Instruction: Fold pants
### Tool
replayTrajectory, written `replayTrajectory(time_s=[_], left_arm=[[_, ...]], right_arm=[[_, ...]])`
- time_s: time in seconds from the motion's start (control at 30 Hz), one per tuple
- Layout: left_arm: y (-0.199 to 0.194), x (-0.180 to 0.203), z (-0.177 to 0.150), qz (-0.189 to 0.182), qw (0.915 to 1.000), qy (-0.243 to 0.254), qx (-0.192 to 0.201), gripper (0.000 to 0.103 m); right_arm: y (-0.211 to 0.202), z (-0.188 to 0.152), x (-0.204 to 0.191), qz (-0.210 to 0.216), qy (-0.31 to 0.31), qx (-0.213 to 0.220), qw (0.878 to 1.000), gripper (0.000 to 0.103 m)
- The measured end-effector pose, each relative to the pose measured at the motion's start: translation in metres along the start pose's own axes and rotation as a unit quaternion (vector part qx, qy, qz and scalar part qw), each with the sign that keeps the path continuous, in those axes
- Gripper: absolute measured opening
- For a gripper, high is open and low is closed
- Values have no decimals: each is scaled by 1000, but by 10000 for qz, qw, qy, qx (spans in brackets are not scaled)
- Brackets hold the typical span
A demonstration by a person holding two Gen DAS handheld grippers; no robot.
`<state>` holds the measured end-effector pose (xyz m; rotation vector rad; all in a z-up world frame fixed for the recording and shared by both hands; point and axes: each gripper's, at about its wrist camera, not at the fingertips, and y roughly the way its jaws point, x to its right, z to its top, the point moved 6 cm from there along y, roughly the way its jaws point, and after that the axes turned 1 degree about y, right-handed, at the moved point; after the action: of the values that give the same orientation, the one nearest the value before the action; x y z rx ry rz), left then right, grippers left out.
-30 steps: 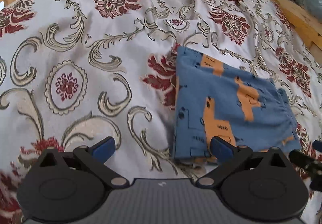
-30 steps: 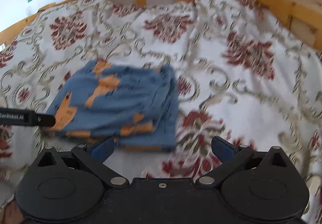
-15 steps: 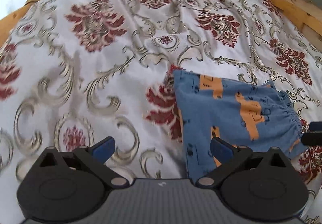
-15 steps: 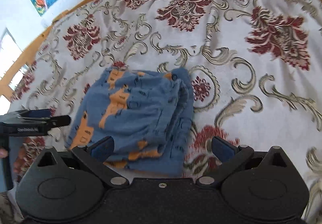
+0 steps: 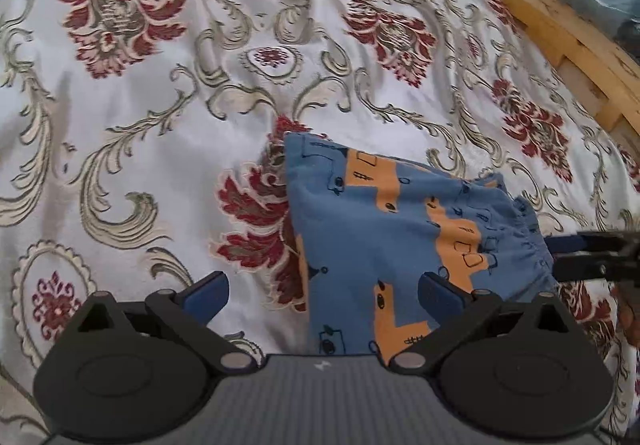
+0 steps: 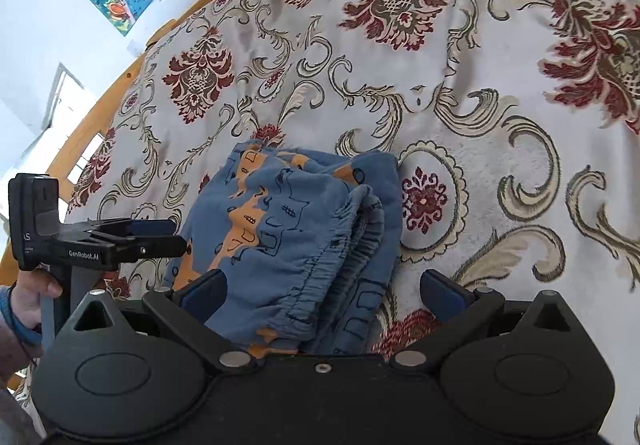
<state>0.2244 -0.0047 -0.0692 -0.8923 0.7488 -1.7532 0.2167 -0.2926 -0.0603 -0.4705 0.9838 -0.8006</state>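
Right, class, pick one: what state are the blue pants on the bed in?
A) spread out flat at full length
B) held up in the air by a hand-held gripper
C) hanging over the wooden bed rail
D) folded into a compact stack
D: the pants lie in stacked layers on the bedspread, with both hand-held grippers open and off the cloth.

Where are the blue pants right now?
The blue pants lie folded on the flowered bedspread, low in both views, between the open left gripper and right gripper.

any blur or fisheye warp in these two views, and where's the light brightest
Left wrist view: pants sharp, bed rail bowed by fisheye, corners vignetted. Right wrist view: brightest at the window on the left, slightly blown out; bedspread evenly lit, no motion blur.
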Motion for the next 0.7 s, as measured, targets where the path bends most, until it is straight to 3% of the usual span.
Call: replayTrajectory(time_s=[0.23,0.4,0.7], left_arm=[[5,5,-5,-33,9997,231,-47,103],[9,3,-9,-99,9998,69,-165,103],[11,4,-9,-166,9997,-31,-194,103]], right_arm=[[6,5,7,158,315,64,9994,102],[11,3,5,76,322,97,9994,102],[8,-1,6,-44,434,216,9988,91]])
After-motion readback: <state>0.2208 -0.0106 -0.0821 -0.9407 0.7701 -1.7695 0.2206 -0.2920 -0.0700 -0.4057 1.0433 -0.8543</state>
